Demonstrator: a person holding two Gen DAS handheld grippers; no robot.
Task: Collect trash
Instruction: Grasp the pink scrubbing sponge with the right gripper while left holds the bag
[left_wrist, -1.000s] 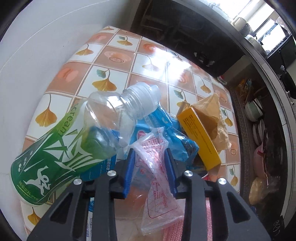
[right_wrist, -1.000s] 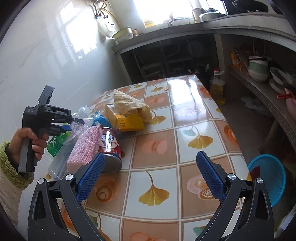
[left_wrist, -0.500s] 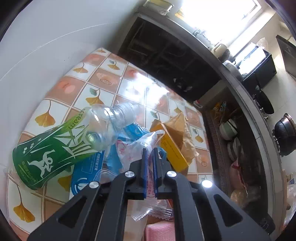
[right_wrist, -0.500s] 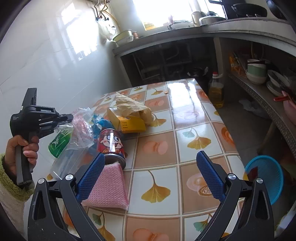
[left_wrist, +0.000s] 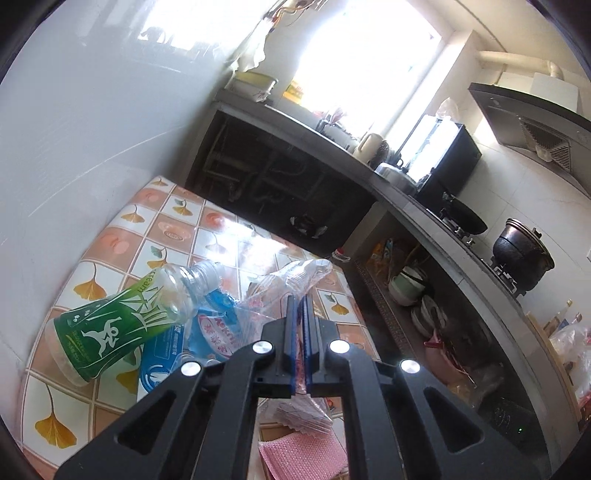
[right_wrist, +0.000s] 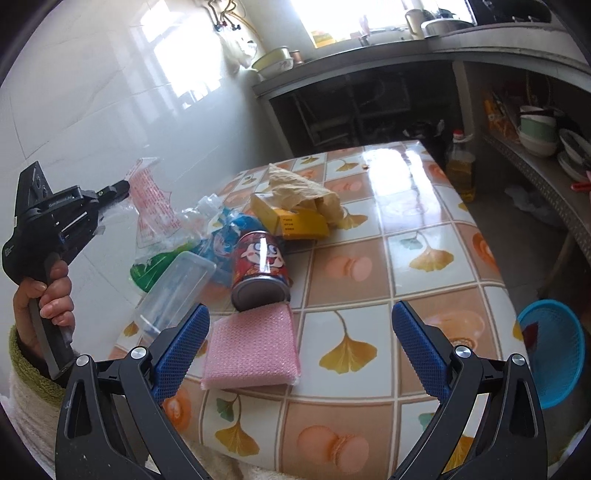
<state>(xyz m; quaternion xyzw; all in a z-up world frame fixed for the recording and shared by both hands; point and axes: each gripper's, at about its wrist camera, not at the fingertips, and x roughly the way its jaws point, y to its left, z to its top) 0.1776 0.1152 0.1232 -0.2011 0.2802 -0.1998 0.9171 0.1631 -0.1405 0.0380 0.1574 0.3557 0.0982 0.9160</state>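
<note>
Left tool (left_wrist: 299, 306) clamps a plastic wrapper (right_wrist: 153, 195), lifted at ten o'clock; right tool (right_wrist: 301, 343) gapes wide; can (right_wrist: 260, 266), bottle (left_wrist: 122, 325), box (right_wrist: 291, 219) remain on the bench (right_wrist: 424, 236).

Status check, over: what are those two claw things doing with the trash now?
Left gripper shut on clear wrapper. Right gripper open, empty. Blue basket beside table.

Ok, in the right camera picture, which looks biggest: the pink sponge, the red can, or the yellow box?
Biggest to smallest, as they look:
1. pink sponge
2. red can
3. yellow box
The sponge is nearest the camera and the box farthest, partly covered, so real sizes may differ.
</note>
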